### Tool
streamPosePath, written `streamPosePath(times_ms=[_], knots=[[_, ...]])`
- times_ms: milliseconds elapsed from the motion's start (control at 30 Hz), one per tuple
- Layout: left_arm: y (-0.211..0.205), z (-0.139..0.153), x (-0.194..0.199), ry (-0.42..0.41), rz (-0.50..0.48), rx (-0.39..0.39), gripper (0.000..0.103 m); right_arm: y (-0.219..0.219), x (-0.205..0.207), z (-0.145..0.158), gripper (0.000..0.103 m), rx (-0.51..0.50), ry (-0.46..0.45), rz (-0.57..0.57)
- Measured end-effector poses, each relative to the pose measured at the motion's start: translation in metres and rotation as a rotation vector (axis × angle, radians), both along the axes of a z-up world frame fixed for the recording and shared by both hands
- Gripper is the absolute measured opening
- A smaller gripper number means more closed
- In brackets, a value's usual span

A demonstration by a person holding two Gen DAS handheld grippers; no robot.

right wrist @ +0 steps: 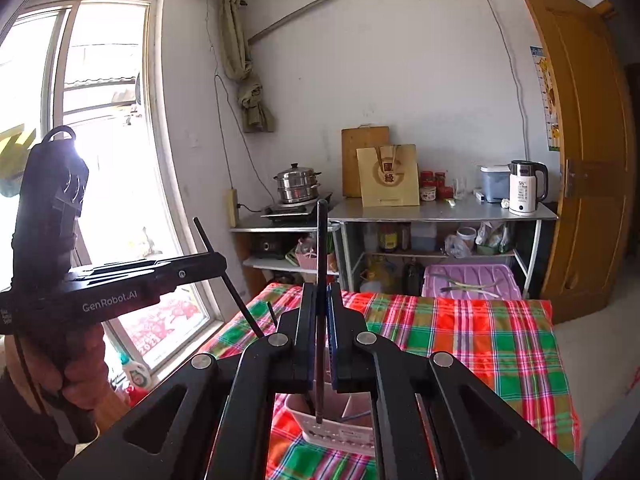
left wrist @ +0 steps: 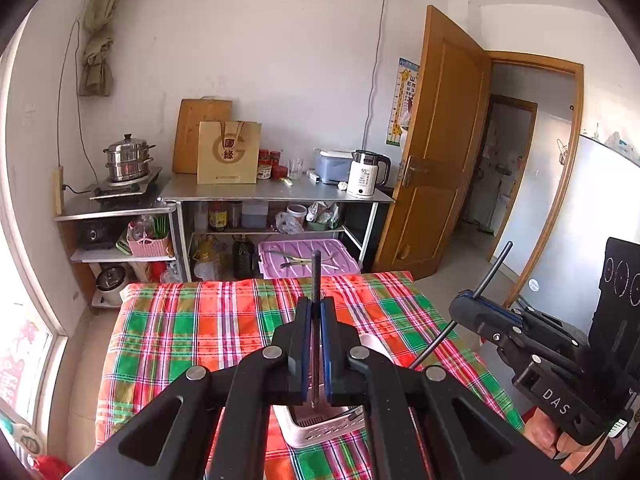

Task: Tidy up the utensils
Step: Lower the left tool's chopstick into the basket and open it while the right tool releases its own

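Over the plaid-covered tabletop (left wrist: 224, 320), the left tool (left wrist: 316, 312) is clamped on 1 dark chopstick (left wrist: 316, 276), its tip above the white holder (left wrist: 320, 428). The right tool (right wrist: 320, 300) grips another chopstick (right wrist: 321, 240) likewise. Both seem still to be dropped in.

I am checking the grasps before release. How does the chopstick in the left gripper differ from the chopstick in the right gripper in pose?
In the left wrist view, the left gripper holds its chopstick nearly upright, while the right gripper holds its chopstick tilted.

The right wrist view shows the reverse: the right one upright, the left one slanted.

Both are thin dark sticks, clamped between shut jaws above the white holder on the plaid cloth.
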State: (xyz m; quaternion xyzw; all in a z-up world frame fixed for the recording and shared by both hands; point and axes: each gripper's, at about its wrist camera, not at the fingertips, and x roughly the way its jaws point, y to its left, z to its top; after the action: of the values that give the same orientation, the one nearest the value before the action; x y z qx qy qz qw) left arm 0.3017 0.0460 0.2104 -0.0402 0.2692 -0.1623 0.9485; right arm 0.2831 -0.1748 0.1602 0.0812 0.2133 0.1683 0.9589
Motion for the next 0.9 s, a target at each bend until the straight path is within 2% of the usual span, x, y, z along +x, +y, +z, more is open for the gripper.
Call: streamPosePath(times_ms=[200, 333, 633, 767, 900], knots=[[0.002, -0.043, 0.025, 0.075, 0.0, 0.003, 0.004, 0.004, 0.02, -0.031, 0.005, -0.001, 0.069, -0.01], [0.005, -0.06, 0.033, 0.102, 0.001, -0.005, 0.004, -0.003, 0.026, -0.036, 0.005, 0.034, 0.084, -0.023], [0.008, -0.046, 0.035, 0.067, -0.008, -0.014, 0.004, -0.006, 0.026, -0.003, 0.005, 0.053, 0.018, -0.028], [0.005, -0.048, 0.036, 0.068, -0.013, -0.003, 0.004, -0.004, 0.028, -0.009, 0.005, 0.057, 0.019, -0.029], [0.003, -0.064, 0.042, 0.104, -0.016, 0.003, 0.004, 0.0, 0.037, -0.032, 0.005, 0.045, 0.072, -0.023]])
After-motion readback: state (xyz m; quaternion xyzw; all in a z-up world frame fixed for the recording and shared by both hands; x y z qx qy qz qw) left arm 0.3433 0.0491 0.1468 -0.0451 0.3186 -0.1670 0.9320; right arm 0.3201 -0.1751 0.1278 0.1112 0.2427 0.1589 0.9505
